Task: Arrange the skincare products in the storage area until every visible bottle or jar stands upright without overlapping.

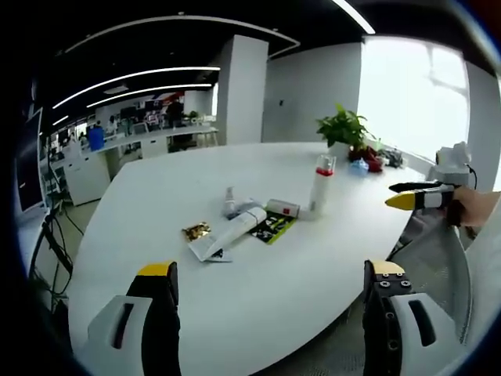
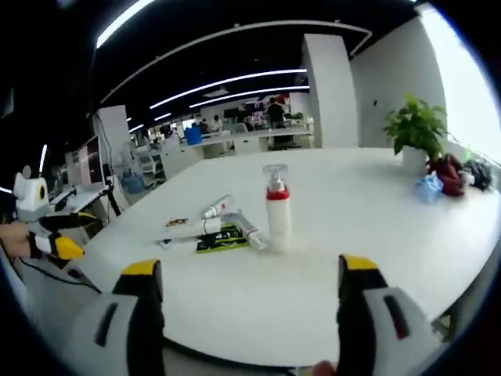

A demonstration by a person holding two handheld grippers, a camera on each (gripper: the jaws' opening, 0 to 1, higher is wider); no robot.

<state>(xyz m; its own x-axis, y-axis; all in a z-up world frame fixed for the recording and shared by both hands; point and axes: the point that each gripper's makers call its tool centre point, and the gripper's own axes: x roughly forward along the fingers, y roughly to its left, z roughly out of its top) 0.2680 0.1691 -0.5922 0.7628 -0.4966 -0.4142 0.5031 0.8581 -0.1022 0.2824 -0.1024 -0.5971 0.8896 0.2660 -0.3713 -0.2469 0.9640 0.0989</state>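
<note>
- Left gripper (image 1: 270, 286): its 2 yellow-tipped jaws stand wide apart at 6 o'clock in the left gripper view, holding nothing and hanging over the near edge of the white table (image 1: 258, 313), probably pulled back to take in the whole layout.
- Right gripper (image 2: 250, 278): also spread and empty, at 6 o'clock in the right gripper view, short of the products. In the left gripper view it enters at 3 o'clock, held by a hand (image 1: 479, 207).
- Pump bottle (image 2: 276, 205): white with a red collar, already upright just past the middle of the table, so I judge it needs no correction.
- Lying products: a long white tube (image 1: 227, 233), a small spray bottle (image 1: 230, 202), another tube (image 2: 249, 228) and a flat green packet (image 1: 272, 227) crowd together at 9 o'clock from the pump bottle, some overlapping. These look like the remaining work.
- Gold wrapper (image 1: 196, 231): just beside the tube, apart from it.
- Potted plant (image 1: 343, 129): at the far edge, around 1 o'clock, well apart from the products.
</note>
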